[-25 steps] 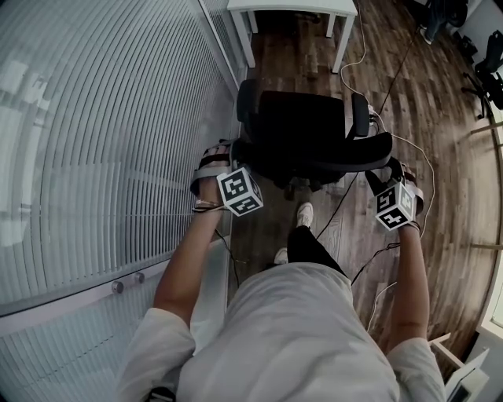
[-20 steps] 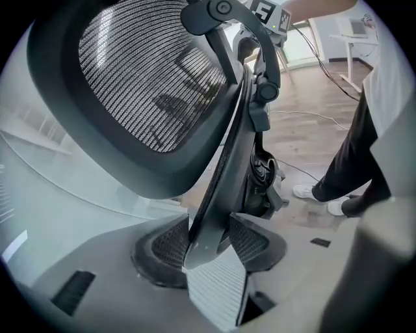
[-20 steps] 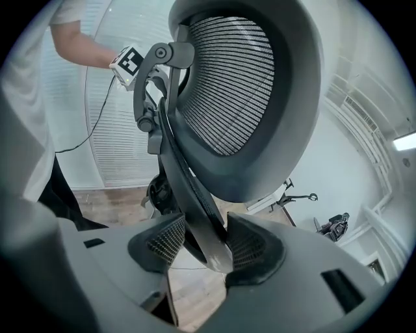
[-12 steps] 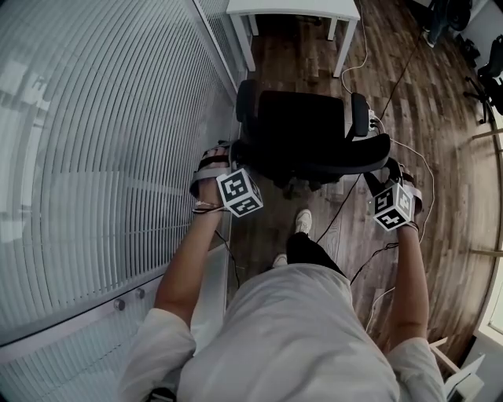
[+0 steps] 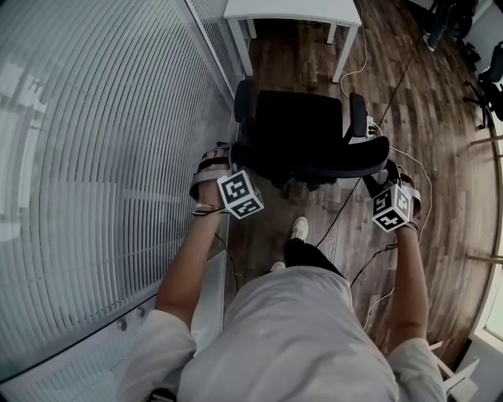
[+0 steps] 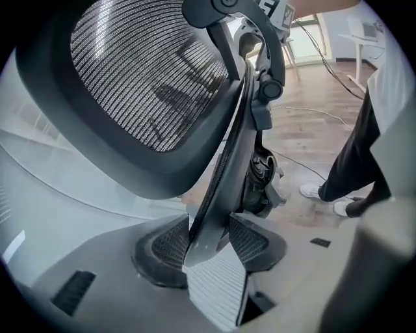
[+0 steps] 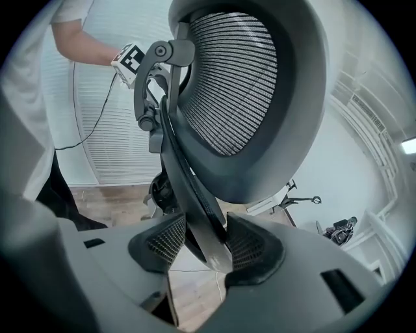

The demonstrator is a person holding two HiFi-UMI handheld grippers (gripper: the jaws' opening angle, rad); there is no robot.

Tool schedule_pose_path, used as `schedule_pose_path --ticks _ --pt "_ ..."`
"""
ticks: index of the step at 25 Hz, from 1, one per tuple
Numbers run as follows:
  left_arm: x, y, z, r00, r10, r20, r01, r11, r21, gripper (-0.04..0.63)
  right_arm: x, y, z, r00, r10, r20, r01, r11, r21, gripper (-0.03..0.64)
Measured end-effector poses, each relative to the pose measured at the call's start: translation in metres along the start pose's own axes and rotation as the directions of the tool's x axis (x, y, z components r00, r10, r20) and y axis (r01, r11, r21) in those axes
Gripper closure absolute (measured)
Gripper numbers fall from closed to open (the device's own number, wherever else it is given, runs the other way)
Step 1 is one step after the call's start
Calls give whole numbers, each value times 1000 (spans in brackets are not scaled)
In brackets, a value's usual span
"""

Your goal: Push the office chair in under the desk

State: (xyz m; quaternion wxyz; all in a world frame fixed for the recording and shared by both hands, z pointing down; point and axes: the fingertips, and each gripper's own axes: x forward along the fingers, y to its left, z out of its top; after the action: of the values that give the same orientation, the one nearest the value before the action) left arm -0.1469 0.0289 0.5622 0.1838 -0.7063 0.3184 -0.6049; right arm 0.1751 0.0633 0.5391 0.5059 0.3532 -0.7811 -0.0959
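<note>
1. While the black office chair (image 5: pixel 302 129) stands just short of the white desk (image 5: pixel 291 9), its seat faces the desk and none of it is under the top.
2. Its backrest (image 6: pixel 149 84) is a curved dark frame filled with fine mesh, on the side away from the desk.
3. Two padded armrests (image 5: pixel 244 100) flank the seat, each roughly in line with a desk leg.
4. The left gripper (image 6: pixel 209 242) is clamped on the backrest's edge, both ribbed pads against the frame.
5. The right gripper (image 7: pixel 207 246) grips the opposite edge the same way, equally far from the desk.
6. Wooden floor (image 5: pixel 409 102) runs beneath desk and chair.
</note>
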Motion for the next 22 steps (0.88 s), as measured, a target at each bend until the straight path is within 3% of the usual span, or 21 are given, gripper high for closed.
schedule_pose_path --ticks 15,22 --pt "56 48 28 999 -7 -33 7 1000 -8 387 51 -68 -2 1000 7 10 -7 1000 -5 402" --pt "81 66 34 996 10 -89 -11 1000 -15 387 72 -92 -2 1000 10 28 -10 1000 -19 403"
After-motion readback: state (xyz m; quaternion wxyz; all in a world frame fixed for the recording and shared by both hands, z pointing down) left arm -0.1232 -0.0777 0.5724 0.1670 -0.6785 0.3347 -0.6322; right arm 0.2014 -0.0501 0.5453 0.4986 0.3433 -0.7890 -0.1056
